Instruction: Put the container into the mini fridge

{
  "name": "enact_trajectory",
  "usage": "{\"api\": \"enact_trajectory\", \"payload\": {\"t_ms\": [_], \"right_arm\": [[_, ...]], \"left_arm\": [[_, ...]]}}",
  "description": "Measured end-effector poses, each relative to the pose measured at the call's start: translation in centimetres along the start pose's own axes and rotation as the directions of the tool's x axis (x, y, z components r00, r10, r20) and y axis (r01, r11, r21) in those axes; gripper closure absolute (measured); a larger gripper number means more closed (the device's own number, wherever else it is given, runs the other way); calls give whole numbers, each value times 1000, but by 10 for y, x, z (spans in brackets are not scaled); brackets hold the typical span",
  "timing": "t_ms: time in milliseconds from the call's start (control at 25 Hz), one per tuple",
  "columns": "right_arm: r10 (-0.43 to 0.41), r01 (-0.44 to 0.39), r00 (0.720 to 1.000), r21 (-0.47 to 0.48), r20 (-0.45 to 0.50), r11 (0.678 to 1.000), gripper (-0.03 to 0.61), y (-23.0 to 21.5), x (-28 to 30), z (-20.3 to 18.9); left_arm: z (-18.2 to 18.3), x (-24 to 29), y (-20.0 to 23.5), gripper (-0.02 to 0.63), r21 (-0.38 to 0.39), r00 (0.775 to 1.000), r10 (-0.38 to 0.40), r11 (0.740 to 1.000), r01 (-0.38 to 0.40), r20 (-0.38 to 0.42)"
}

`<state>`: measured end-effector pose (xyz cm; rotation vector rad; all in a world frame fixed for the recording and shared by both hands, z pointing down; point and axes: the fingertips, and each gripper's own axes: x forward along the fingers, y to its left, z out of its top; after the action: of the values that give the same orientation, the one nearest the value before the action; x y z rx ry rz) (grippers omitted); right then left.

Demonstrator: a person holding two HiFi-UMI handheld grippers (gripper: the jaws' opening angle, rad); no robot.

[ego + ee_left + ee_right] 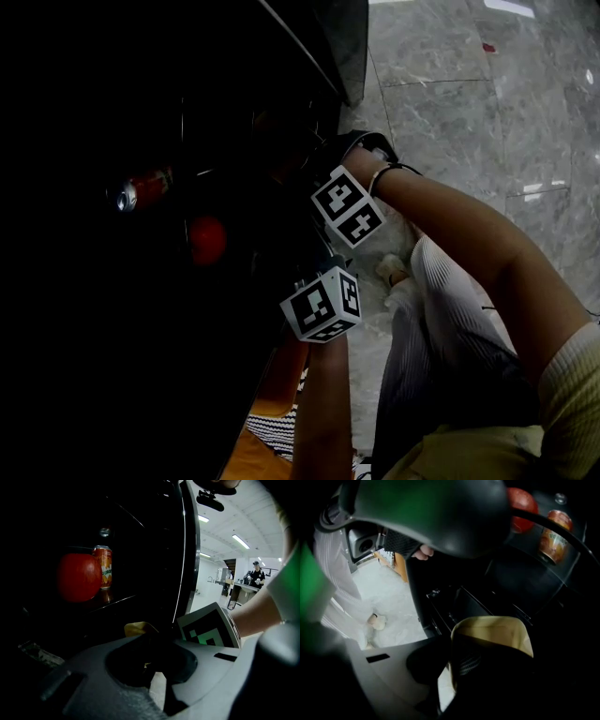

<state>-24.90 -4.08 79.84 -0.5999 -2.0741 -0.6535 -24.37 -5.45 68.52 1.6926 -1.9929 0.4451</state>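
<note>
A tan container [497,630] sits in my right gripper [455,667], whose ribbed pad [467,660] presses on its near wall, in front of the dark open mini fridge [497,588]. In the left gripper view a yellow corner of the container [136,629] shows just past my left gripper [147,665]; its jaws are too dark to read. The head view shows only both marker cubes, right [347,208] and left [323,305], close together at the fridge's edge [309,56]; the jaws and container are lost in shadow.
On a fridge shelf stand a red round fruit [78,577] and an orange drink can [103,566]; both also show in the right gripper view, fruit [522,501] and can [553,536]. The fridge door edge [187,550] stands right of them. Grey marble floor [487,103] lies to the right.
</note>
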Motion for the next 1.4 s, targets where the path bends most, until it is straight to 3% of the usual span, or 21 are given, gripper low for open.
{"api": "enact_trajectory", "payload": {"t_ms": [200, 600, 800, 920, 1400], "right_arm": [[-44, 44, 999, -17, -4, 999, 546, -15, 3, -4], [-124, 122, 992, 36, 38, 992, 538, -32, -6, 7], [-160, 150, 984, 129, 79, 980, 537, -31, -29, 15], [-157, 133, 982, 202, 108, 970, 489, -25, -42, 24], [-287, 201, 952, 483, 110, 852, 531, -14, -124, 24]], "left_arm": [[-4, 6, 3, 586, -12, 1000, 15, 1000, -15, -6], [1, 5, 1, 586, -26, 1000, -5, 1000, 5, 3], [10, -3, -1, 586, -46, 1000, -20, 999, 21, 19], [13, -10, -7, 586, -36, 999, -32, 999, 33, 9], [42, -49, -33, 586, -51, 998, -58, 997, 57, -19]]}}
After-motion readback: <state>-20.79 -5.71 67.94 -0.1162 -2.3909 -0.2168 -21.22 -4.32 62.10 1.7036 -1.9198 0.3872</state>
